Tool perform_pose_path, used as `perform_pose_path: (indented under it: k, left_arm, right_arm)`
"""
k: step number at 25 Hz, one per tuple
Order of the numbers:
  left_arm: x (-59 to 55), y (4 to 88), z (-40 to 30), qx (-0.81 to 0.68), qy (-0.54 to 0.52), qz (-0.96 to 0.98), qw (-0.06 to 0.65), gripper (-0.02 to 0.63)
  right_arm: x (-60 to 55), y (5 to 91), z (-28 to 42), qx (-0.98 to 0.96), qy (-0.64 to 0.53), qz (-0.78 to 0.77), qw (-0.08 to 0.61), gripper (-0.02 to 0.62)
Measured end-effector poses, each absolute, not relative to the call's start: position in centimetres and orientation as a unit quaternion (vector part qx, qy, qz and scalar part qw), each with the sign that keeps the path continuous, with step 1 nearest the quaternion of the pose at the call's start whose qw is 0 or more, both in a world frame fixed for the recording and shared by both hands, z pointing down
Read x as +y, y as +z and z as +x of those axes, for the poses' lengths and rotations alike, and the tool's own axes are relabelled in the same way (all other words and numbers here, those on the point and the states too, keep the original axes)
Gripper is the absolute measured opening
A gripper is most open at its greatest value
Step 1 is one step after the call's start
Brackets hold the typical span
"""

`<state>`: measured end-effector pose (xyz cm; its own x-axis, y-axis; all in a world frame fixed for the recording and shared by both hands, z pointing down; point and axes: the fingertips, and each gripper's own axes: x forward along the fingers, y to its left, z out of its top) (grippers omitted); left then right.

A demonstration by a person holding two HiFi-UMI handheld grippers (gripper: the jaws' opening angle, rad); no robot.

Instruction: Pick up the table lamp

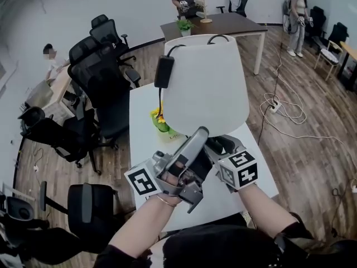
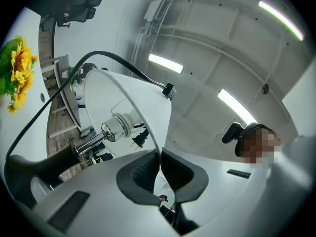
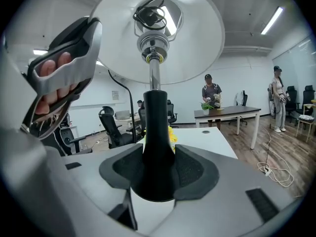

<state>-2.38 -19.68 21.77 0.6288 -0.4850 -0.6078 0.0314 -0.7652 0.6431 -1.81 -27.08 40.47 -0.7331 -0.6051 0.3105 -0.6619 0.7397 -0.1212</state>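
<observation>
Head view, looking steeply down. At the left of the frame, black office chairs [image 1: 92,74] stand on a wood floor. Left of centre, a white table [image 1: 142,144] carries yellow sunflowers [image 1: 158,118].

The table lamp [image 1: 209,85] fills the centre, its white cone shade upright over the table's near end. Its base is hidden behind the hands, so it cannot be told whether it rests on the table. A black cord with an adapter block [image 1: 164,71] hangs down the shade's left side.

At lower centre, the left gripper [image 1: 199,134] reaches up to the shade's bottom edge. Its own view shows the jaws pressed together, pinching the thin rim. Just to its right, the right gripper [image 1: 218,144] has its jaws clamped around the lamp's black stem [image 3: 157,127], below the chrome neck.

Handling, as a judgement:
- **Shade:** it looks light and thin, and would likely dent or crease. The rim pinch should only steady it, not carry it.
- **Stem:** it looks stiff and smooth. This is the place to bear the weight, though it could slip down through the pads.
- **Cord:** it trails and could snag.
</observation>
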Motion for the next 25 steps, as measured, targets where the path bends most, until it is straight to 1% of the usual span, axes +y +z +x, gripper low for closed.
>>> perform_pose_path:
  k: [13, 20, 25]
  left_arm:
    - [-11.9, 20.4, -2.0, -0.077, -0.389, 0.861, 0.318, 0.018]
    - [-9.3, 19.4, 1.0, -0.084, -0.395, 0.864, 0.303, 0.017]
    - [-7.5, 19.1, 3.0, -0.099, -0.41, 0.856, 0.299, 0.017]
  right_arm:
    - [-19.1, 39.0, -1.1, -0.913, 0.107, 0.38, 0.103, 0.213]
    - [-16.2, 38.3, 1.6, -0.921, 0.108, 0.361, 0.099, 0.215]
    - [-14.3, 38.1, 3.8, -0.928, 0.103, 0.341, 0.111, 0.216]
